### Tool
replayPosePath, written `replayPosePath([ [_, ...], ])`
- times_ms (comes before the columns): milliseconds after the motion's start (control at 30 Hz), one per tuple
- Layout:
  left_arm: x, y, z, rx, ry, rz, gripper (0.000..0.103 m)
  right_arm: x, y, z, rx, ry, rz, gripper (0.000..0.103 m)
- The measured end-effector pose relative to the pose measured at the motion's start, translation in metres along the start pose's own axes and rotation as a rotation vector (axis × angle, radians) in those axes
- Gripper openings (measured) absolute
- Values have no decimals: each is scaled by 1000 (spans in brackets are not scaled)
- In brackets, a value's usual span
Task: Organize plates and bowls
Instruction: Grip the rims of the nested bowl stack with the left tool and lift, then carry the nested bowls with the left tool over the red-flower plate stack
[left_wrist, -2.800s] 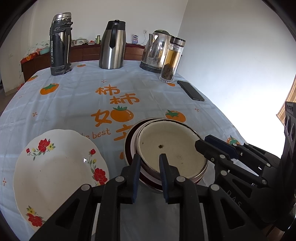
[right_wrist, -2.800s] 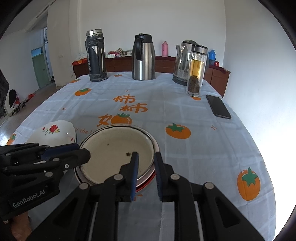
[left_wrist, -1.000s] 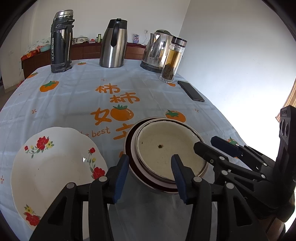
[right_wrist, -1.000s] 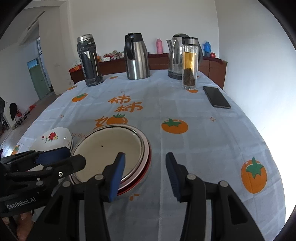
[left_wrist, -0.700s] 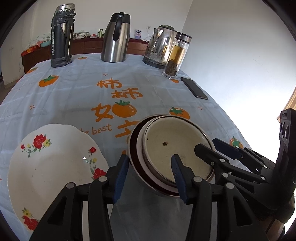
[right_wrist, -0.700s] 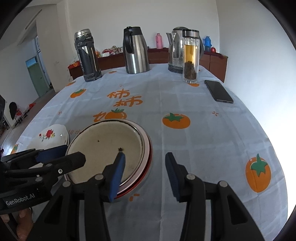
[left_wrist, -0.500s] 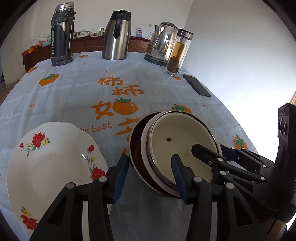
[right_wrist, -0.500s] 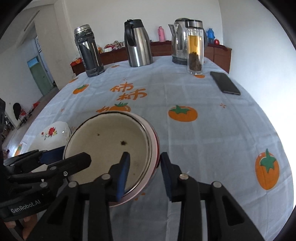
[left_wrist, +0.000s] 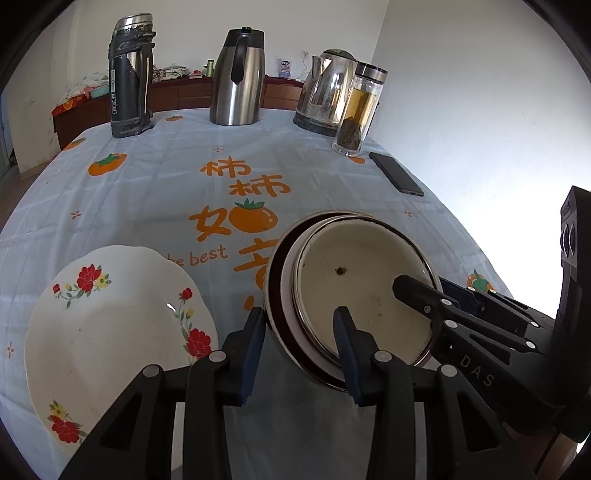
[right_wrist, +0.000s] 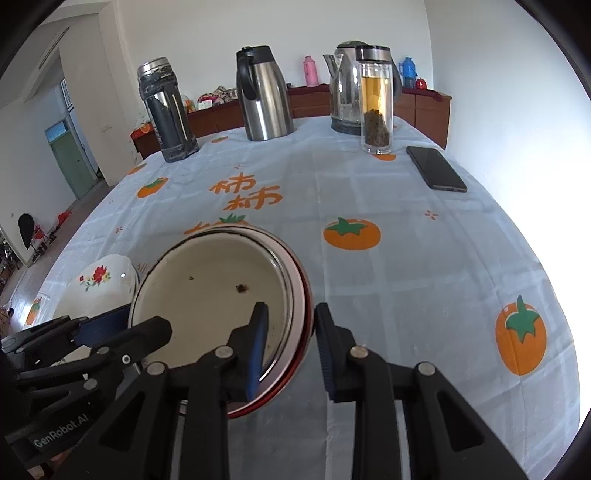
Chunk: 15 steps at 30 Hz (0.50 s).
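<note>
**Entry: both claws on the nested bowls, rim between the pads**

Setup: round table under a pale blue tablecloth (left_wrist: 166, 192) printed with orange persimmons.

Task items:
- Cream enamel bowl (left_wrist: 354, 280) sits nested inside a dark red bowl (left_wrist: 274, 295). The pair is at the near side of the table, in front of both my claws. The stack looks tilted in both wrist views. I cannot tell whether its base is clear of the cloth.
- A few dark specks lie on the cream bowl's floor.
- White flowered plate (left_wrist: 110, 314) lies flat on the cloth just to the left of the bowls, apart from them.

Left claw (left_wrist: 299, 312): the jaws have just been closing and stand partly open, straddling the near-left rim of the stack. One blue pad is inside the cream bowl, and the other sits against the outer wall of the dark red bowl. Both walls are between the pads, and the grip looks made.

Right claw (right_wrist: 291, 308): the jaws have also just been closing and now stand narrower than the left. The inner pad is inside the cream bowl and the outer pad is against the red rim on the near-right side. It is clamped on both bowls' rims.

From the left wrist view, the right claw's tips reach over the right edge of the stack.

Far side of the table, untouched and well away:
- dark thermos flask (left_wrist: 129, 74)
- steel carafe (left_wrist: 238, 77)
- electric kettle (left_wrist: 325, 92)
- glass tea bottle (left_wrist: 358, 110) with leaves settled at the bottom
- black phone (left_wrist: 397, 173) lying flat near the right edge
</note>
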<state>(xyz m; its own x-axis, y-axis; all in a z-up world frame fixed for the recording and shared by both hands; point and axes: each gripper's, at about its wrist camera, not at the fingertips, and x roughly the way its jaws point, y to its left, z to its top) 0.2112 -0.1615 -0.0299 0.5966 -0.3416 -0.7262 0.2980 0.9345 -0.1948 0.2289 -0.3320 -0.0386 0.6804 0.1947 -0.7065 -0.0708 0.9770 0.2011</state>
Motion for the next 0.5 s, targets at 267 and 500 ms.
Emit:
replayPosePath([
  [267,-17,3,3,-10,-31,6,41,-9,7,5,-4,-2,29,26],
  [500,-40,14,5,-27,-74,26,41,-21,27,12,-39,-29,52,26],
])
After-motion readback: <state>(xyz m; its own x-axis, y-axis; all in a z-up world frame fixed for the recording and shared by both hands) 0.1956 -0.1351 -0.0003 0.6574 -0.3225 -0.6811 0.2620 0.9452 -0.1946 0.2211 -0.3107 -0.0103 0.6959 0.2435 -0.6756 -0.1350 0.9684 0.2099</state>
